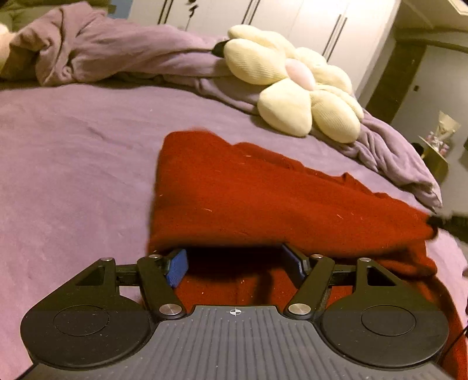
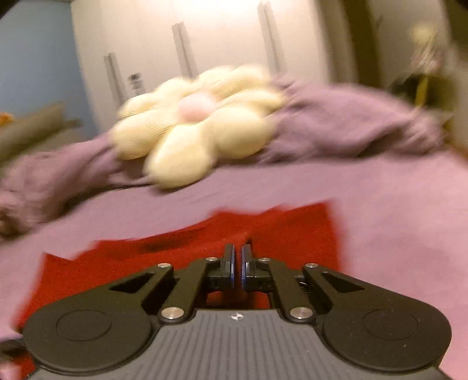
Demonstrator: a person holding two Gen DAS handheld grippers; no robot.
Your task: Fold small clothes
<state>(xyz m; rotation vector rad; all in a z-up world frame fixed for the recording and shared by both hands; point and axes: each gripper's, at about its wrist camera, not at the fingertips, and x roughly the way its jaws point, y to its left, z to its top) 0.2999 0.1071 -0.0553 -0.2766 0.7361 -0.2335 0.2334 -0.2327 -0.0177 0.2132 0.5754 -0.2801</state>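
Observation:
A red knit garment (image 1: 248,190) lies on the purple bed sheet (image 1: 73,163). My left gripper (image 1: 237,260) is open, its blue-padded fingers (image 1: 177,267) wide apart and tucked under a raised fold of the red cloth, which hides the fingertips. In the right wrist view, which is motion-blurred, the red garment (image 2: 292,228) lies flat ahead. My right gripper (image 2: 237,263) has its pads nearly together just above the cloth; I cannot tell whether any cloth is pinched between them. The tip of the right gripper (image 1: 438,222) shows at the garment's right corner in the left wrist view.
A cream flower-shaped cushion (image 1: 295,79) rests on a rumpled purple blanket (image 1: 102,52) across the far side of the bed; the cushion also shows in the right wrist view (image 2: 199,122). White wardrobe doors (image 1: 292,20) stand behind. A small side table (image 1: 435,152) is at far right.

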